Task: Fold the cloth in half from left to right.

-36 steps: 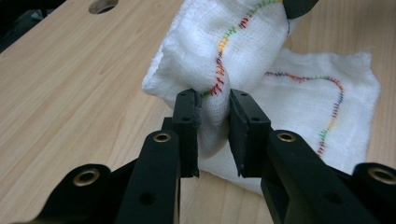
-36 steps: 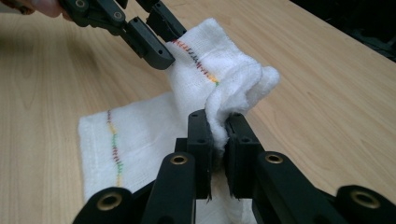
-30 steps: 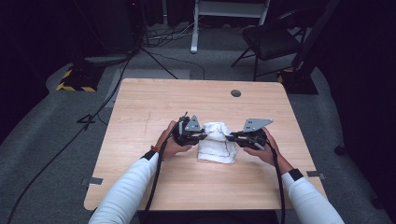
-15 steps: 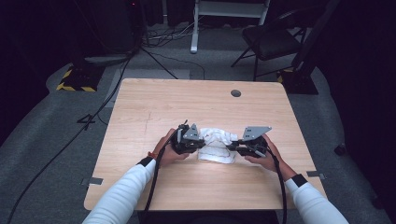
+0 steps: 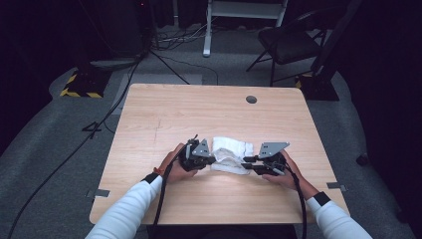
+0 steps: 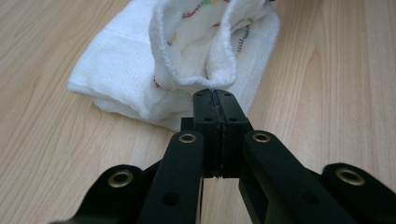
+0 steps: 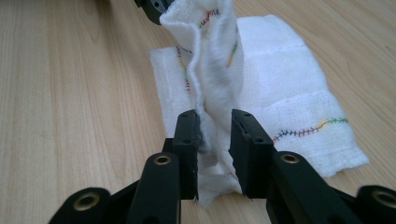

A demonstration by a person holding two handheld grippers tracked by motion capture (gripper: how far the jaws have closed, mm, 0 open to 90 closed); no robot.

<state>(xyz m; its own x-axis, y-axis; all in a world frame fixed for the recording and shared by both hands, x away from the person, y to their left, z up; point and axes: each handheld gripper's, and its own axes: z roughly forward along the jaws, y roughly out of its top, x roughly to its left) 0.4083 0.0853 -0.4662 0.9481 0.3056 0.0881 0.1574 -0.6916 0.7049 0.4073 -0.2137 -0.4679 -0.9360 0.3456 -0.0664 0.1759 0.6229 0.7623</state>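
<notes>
Table [image 5: 164,114]: light wood. White cloth [image 5: 230,154] lay near its front-centre, between both grippers, partly folded; lower layers flat, one edge lifted. Judged approx. midway: fold begun, top layer not yet laid down or squared. Left gripper [image 6: 213,100]: jaws clenched tight on cloth hem. Right gripper [image 7: 214,122]: jaws clamping a bunched cloth edge, fabric wadded between the pads.

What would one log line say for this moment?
left gripper: shut on cloth edge | right gripper: shut on cloth fold | cloth: partly lifted off table
</notes>
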